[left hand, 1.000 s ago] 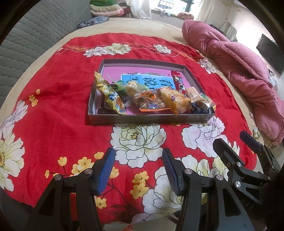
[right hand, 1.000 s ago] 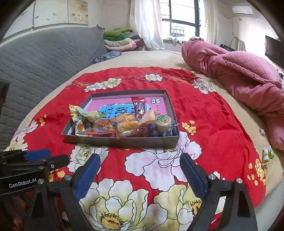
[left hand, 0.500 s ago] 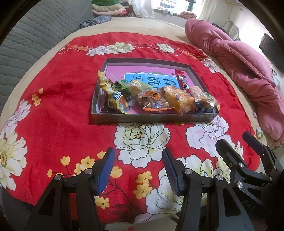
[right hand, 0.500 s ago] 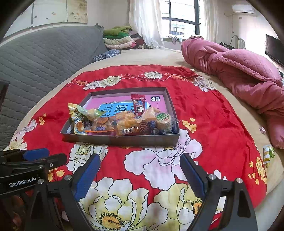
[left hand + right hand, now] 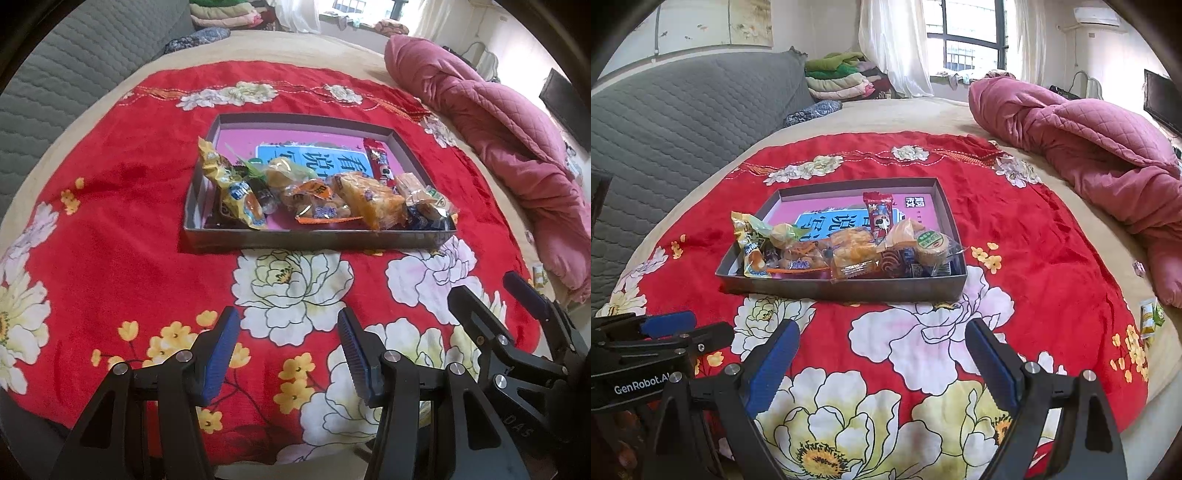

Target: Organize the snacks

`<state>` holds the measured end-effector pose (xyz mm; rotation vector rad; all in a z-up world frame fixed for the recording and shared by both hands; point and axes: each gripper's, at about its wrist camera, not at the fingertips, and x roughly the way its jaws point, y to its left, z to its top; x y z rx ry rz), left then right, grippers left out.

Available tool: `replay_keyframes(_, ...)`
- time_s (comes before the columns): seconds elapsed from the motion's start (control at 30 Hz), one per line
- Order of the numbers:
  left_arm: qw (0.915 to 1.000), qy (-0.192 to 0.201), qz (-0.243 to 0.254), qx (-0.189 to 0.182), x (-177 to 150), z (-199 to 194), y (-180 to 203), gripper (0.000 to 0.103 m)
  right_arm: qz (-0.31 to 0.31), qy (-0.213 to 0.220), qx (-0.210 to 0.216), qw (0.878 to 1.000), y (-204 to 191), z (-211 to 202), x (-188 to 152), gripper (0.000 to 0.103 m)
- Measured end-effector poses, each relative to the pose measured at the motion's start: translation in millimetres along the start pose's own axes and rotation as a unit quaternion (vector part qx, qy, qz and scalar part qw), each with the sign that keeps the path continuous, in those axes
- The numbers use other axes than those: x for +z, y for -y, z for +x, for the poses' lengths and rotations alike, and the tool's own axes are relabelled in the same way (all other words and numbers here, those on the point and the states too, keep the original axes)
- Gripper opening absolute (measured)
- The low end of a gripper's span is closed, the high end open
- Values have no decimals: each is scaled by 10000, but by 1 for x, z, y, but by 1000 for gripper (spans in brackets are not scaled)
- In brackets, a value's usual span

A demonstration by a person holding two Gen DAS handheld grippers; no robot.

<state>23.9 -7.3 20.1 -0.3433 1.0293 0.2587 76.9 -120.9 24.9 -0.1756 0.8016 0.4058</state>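
Observation:
A shallow grey box (image 5: 317,240) (image 5: 849,288) with a pink floor sits on a red flowered blanket (image 5: 110,229). Several wrapped snacks lie along its near side: a yellow packet (image 5: 236,192) at the left, an orange cake packet (image 5: 373,201), a red stick packet (image 5: 879,218), a round green-labelled cake (image 5: 931,245). My left gripper (image 5: 284,347) is open and empty, well short of the box. My right gripper (image 5: 882,354) is open and empty, also short of the box; it also shows in the left wrist view (image 5: 491,299).
A pink quilt (image 5: 1100,155) lies bunched at the right. A small green and yellow packet (image 5: 1150,319) lies off the blanket at the right edge of the bed. A grey padded headboard (image 5: 665,122) is at the left. Folded clothes (image 5: 838,77) are stacked at the back.
Both grippers have drawn back slightly from the box and tilted a little; the box sits a bit higher in the left wrist view. Both stay open and empty.

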Motion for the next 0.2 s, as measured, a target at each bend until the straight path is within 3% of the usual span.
replay_keyframes(0.2, 9996, 215, -116, -110, 9, 3, -10, 57, 249, -134, 78, 9996, 11, 12, 1, 91)
